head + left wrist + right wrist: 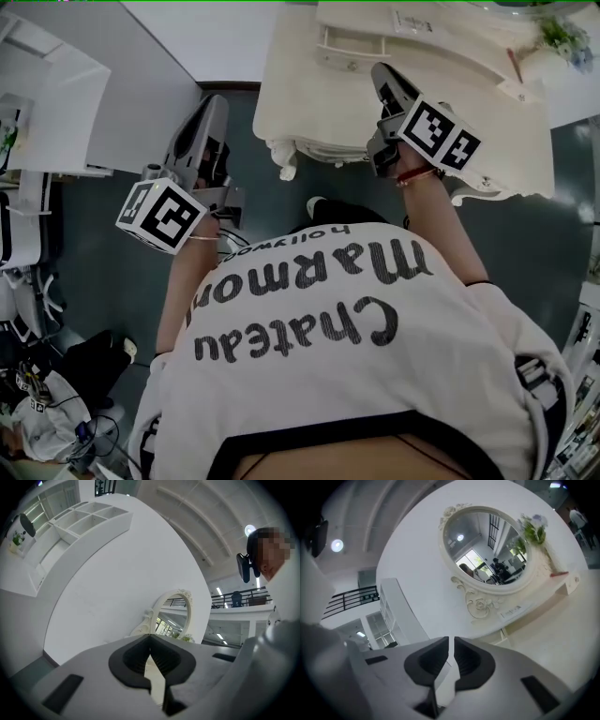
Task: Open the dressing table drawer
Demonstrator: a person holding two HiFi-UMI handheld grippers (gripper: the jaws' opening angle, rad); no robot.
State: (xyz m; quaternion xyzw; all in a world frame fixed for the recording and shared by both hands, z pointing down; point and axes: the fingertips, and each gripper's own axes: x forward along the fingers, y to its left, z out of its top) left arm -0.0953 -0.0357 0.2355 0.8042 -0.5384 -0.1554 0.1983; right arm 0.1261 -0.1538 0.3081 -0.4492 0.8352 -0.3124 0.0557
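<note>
Dressing table (309, 89), long axis left-right, front toward person.
Left gripper (217, 103) jaws together, over floor (281, 202); right gripper (382, 73) a slit apart, empty, over front edge.

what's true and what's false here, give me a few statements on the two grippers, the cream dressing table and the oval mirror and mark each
1. The right gripper hangs over the top of the cream dressing table. True.
2. The right gripper is clamped on a drawer handle. False: its jaws stand a narrow slit apart with nothing between them.
3. An oval mirror in an ornate white frame stands at the back of the table. True.
4. The left gripper rests on the table top. False: it hangs off the table's left side, its jaw tips together and empty.
</note>
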